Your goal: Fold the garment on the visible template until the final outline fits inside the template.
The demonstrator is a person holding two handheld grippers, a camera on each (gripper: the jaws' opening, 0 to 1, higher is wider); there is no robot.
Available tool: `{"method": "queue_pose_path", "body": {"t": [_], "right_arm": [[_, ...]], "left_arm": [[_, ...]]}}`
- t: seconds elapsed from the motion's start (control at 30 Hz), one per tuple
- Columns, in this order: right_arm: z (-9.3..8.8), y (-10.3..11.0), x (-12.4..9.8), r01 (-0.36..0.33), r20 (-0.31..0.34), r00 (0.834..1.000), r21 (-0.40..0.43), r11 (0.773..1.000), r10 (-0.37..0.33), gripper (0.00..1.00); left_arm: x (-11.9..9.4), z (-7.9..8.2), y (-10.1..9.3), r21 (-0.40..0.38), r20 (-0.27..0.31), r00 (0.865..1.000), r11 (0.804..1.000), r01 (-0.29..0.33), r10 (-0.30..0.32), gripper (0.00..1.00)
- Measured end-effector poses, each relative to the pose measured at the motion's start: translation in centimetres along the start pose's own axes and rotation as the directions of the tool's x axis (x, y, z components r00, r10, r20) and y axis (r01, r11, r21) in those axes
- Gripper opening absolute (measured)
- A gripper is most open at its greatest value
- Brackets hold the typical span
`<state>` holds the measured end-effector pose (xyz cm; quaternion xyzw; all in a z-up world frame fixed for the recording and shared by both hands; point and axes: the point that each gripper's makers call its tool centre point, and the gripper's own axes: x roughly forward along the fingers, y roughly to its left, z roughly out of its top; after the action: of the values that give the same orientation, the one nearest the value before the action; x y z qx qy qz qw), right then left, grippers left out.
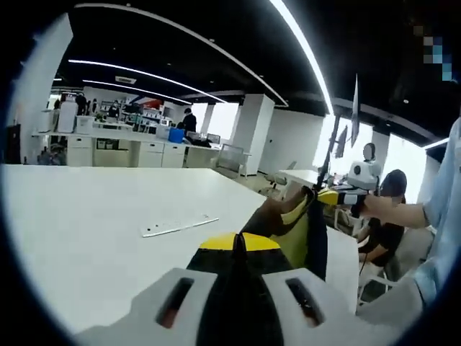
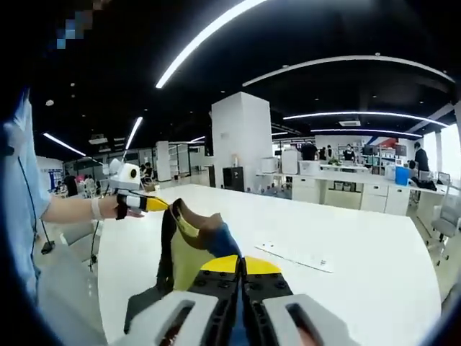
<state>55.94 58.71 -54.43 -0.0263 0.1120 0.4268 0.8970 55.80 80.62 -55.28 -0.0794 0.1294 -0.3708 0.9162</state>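
A black, yellow, brown and blue garment (image 1: 292,227) hangs stretched between my two grippers above the white table (image 1: 86,231). In the left gripper view my left gripper (image 1: 238,246) is shut on one end of it, dark cloth pinched between the yellow-tipped jaws. The right gripper (image 1: 340,196) holds the other end at the right, in a person's hand. In the right gripper view my right gripper (image 2: 241,267) is shut on the garment (image 2: 189,241), and the left gripper (image 2: 144,202) grips its far end at the left. A white strip (image 1: 178,226) (image 2: 295,257) lies flat on the table.
The table's (image 2: 374,288) far edge meets an open office with white cabinets (image 1: 130,151), a blue box (image 1: 176,135) and a white pillar (image 2: 241,144). A seated person (image 1: 385,220) is beyond the table's right edge. A sleeve (image 2: 18,187) shows at the left.
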Motion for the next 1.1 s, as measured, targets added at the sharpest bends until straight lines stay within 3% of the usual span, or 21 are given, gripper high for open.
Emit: {"method": "queue_pose_path", "body": {"t": [0.2, 0.33, 0.37, 0.73, 0.87, 1.1], "right_arm": [[-1.3, -2.7, 3.0, 0.013, -0.044, 0.999, 0.02, 1.0, -0.012, 0.0], [-3.0, -5.0, 5.0, 0.032, -0.089, 0.996, 0.018, 0.999, -0.03, 0.0], [-3.6, -5.6, 5.6, 0.036, -0.1, 0.994, 0.022, 0.999, -0.033, 0.0], [-9.3, -10.7, 11.2, 0.084, -0.21, 0.976, 0.094, 0.992, -0.062, 0.0], [-10.7, -11.7, 12.8, 0.099, -0.243, 0.967, 0.102, 0.99, -0.071, 0.0], [-13.9, -12.7, 14.6, 0.128, -0.303, 0.949, 0.131, 0.983, -0.083, 0.0]], "left_arm": [[2.9, -1.0, 3.6, 0.001, -0.042, 0.998, 0.998, -0.055, 0.055, 0.0], [4.8, -1.9, 5.3, -0.028, -0.064, 0.996, 0.998, -0.06, 0.058, 0.0], [5.6, -2.0, 6.8, -0.024, -0.072, 0.995, 0.998, -0.064, 0.062, 0.0], [9.1, -6.3, 9.6, -0.082, -0.14, 0.984, 0.989, -0.12, 0.108, 0.0], [10.1, -7.5, 10.6, -0.097, -0.148, 0.981, 0.986, -0.139, 0.123, 0.0], [11.6, -10.5, 12.2, -0.072, -0.219, 0.96, 0.978, -0.194, 0.175, 0.0]]}}
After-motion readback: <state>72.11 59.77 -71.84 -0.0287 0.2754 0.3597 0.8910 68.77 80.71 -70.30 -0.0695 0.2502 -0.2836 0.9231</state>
